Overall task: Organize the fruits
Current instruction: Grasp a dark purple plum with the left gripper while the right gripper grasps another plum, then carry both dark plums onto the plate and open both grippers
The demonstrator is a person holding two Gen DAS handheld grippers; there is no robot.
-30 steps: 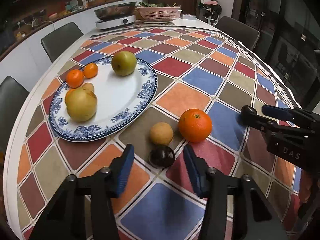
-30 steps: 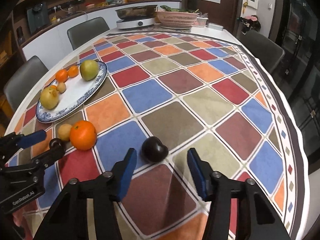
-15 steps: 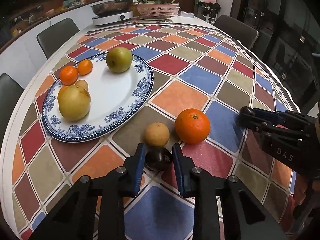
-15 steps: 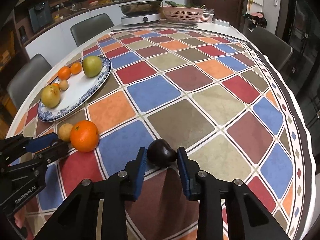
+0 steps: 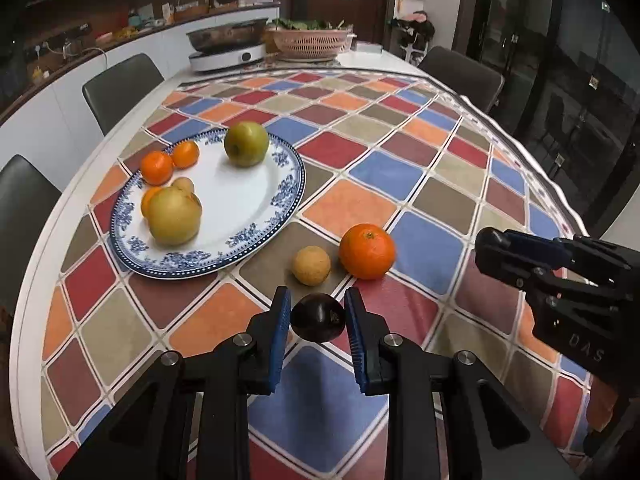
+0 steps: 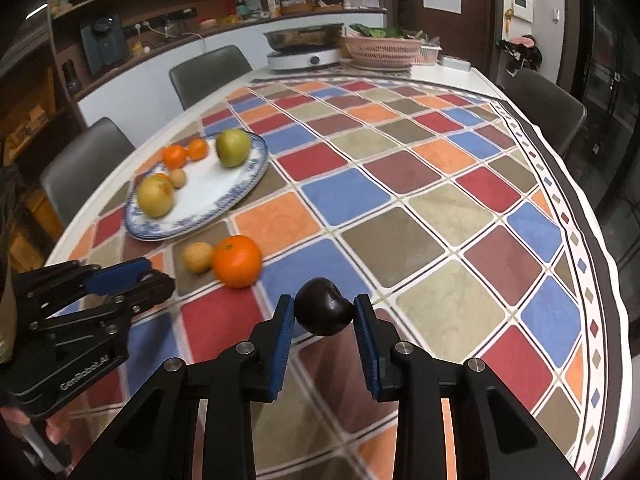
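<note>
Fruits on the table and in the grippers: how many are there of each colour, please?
Orange fruits: 4, one half hidden on the plate
Tan fruits: 2
Yellow fruit: 1
Green fruit: 1
Dark fruits: 2, one in the left gripper, one in the right gripper
Total: 10

Plate [image 5: 294,184] sat left of centre frame with fruit on it, orange [image 5: 367,251] and small round fruit [image 5: 311,265] just lower right of it, cooker [image 5: 228,58] and basket [image 5: 310,42] at top.
</note>
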